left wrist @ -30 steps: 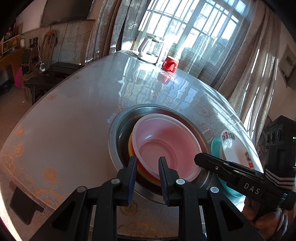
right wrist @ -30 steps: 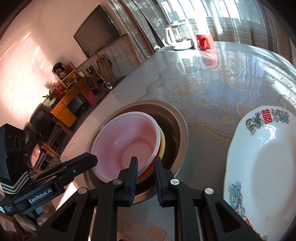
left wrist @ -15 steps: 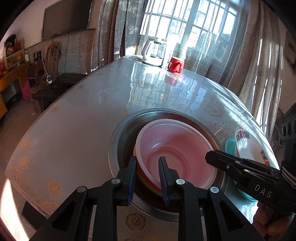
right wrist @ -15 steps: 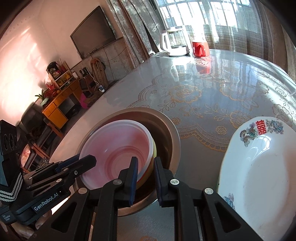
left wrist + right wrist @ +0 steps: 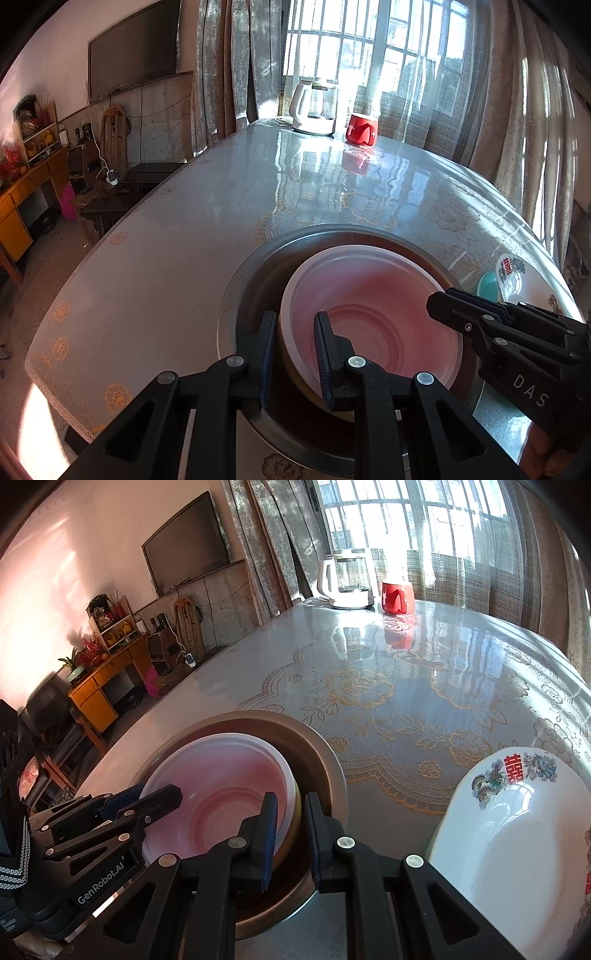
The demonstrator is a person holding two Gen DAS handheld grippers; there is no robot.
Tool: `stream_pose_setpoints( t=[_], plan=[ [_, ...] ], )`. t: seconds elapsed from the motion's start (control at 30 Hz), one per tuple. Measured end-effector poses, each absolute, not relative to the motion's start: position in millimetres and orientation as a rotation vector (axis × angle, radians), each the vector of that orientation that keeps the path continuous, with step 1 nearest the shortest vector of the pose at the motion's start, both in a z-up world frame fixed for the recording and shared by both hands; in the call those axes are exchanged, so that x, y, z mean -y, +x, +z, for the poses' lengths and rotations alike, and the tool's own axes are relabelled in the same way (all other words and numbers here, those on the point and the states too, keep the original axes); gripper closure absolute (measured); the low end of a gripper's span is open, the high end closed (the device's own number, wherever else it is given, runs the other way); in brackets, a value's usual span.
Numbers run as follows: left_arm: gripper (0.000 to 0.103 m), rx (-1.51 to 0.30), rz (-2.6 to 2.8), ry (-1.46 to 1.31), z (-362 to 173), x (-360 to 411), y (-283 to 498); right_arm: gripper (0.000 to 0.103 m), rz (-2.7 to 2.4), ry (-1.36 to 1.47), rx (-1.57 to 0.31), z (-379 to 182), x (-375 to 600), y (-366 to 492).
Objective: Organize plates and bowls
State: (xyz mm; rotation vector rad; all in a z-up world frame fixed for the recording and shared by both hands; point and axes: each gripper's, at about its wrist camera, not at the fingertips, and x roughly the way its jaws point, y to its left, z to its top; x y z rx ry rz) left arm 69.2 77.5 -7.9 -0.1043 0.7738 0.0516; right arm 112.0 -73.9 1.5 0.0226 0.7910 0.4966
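Observation:
A pink plastic bowl point(image 5: 373, 314) sits on top of a yellow bowl point(image 5: 295, 818) inside a wide steel basin point(image 5: 243, 295) on the table. My left gripper point(image 5: 294, 354) straddles the near rim of the pink bowl, one finger outside and one inside, with a gap showing. My right gripper point(image 5: 290, 834) straddles the opposite rim of the stacked bowls point(image 5: 221, 786) the same way. A white plate with red characters and dragons point(image 5: 517, 830) lies right of the basin, on a teal dish point(image 5: 489, 284).
A white-based glass kettle point(image 5: 314, 110) and a red mug point(image 5: 362, 129) stand at the far end of the table point(image 5: 424, 686) by the curtained window. The table's edge drops off to the left toward a room with furniture.
Both grippers have lowered and pulled closer to the bowls. The pink bowl now hides most of the yellow one; both grippers still straddle the rims.

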Motion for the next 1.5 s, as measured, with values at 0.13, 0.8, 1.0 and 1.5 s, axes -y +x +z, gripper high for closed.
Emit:
stream_pose_setpoints(
  t=[0.13, 0.8, 1.0, 1.5],
  plan=[
    [0.081, -0.769, 0.033, -0.137, -6, -80, 67, 0.085, 0.522, 0.064, -0.801, 2, 79, 113],
    [0.073, -0.727, 0.067, -0.279, 9, -126, 43, 0.077, 0.484, 0.212, -0.8, 6, 123, 108],
    [0.073, -0.753, 0.069, -0.309, 0, -134, 45, 0.078, 0.488, 0.187, -0.828, -1, 117, 106],
    [0.071, -0.768, 0.011, -0.264, -17, -126, 62, 0.078, 0.506, 0.105, -0.863, -6, 100, 112]
  ],
)
